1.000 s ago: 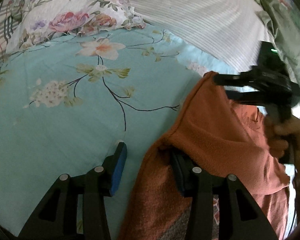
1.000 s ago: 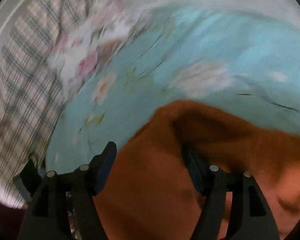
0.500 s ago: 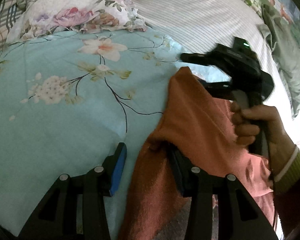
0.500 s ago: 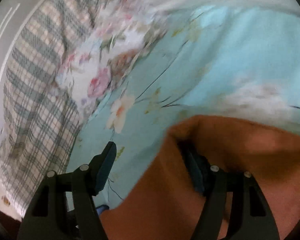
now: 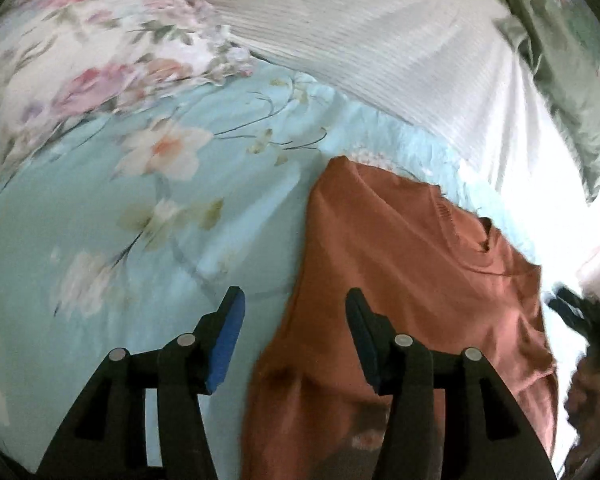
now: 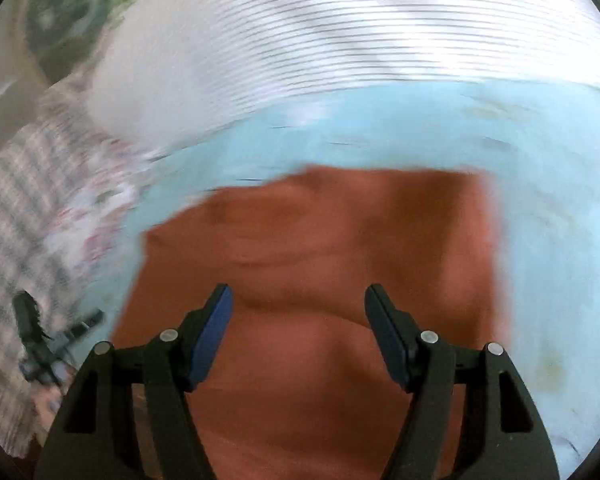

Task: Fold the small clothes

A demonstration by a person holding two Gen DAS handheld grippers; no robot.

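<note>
A rust-orange small garment (image 5: 412, 280) lies flat on the light blue floral bedspread (image 5: 119, 208); it also shows in the right wrist view (image 6: 320, 248), blurred. My left gripper (image 5: 293, 312) is open and empty, just above the garment's left edge. My right gripper (image 6: 297, 308) is open and empty, hovering over the middle of the garment. The right gripper also shows at the right edge of the left wrist view (image 5: 580, 316), blurred, beside the garment.
A white striped sheet (image 5: 380, 48) covers the far part of the bed. A floral pillow (image 5: 79, 60) lies at the far left and a green floral cloth (image 5: 560, 80) at the far right. A plaid cloth (image 6: 15, 220) lies at the left.
Both grippers have let go of the orange garment, which was lifted and now lies flat. The right gripper has pulled back to the right.
</note>
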